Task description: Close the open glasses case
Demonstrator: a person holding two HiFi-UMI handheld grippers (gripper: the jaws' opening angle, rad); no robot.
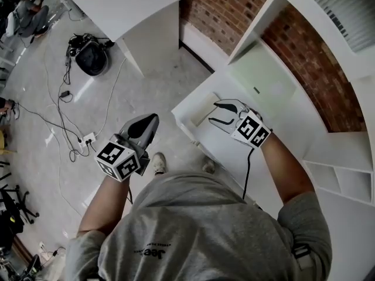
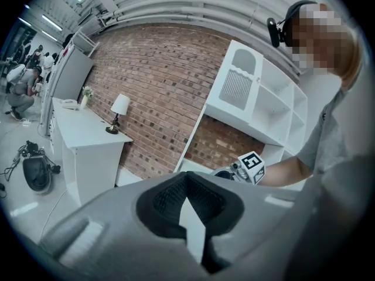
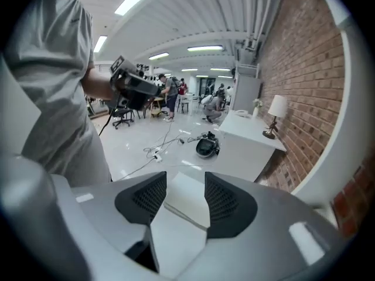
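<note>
A pale flat rectangular case, taken for the glasses case, is seen on the white worktop just beside the parted, empty grey right gripper, the grey left gripper being clenched on nothing beyond the worktop's edge, so closing is judged possibly done, the lid being unreadable.

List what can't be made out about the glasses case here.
- Glasses case: not identifiable in any view.
- Head view: the right gripper covers part of the white shelf; the pale shape beside it is too washed out to name.
- Left gripper view: the left gripper itself blocks everything below.
- Open or closed: cannot tell.
</note>
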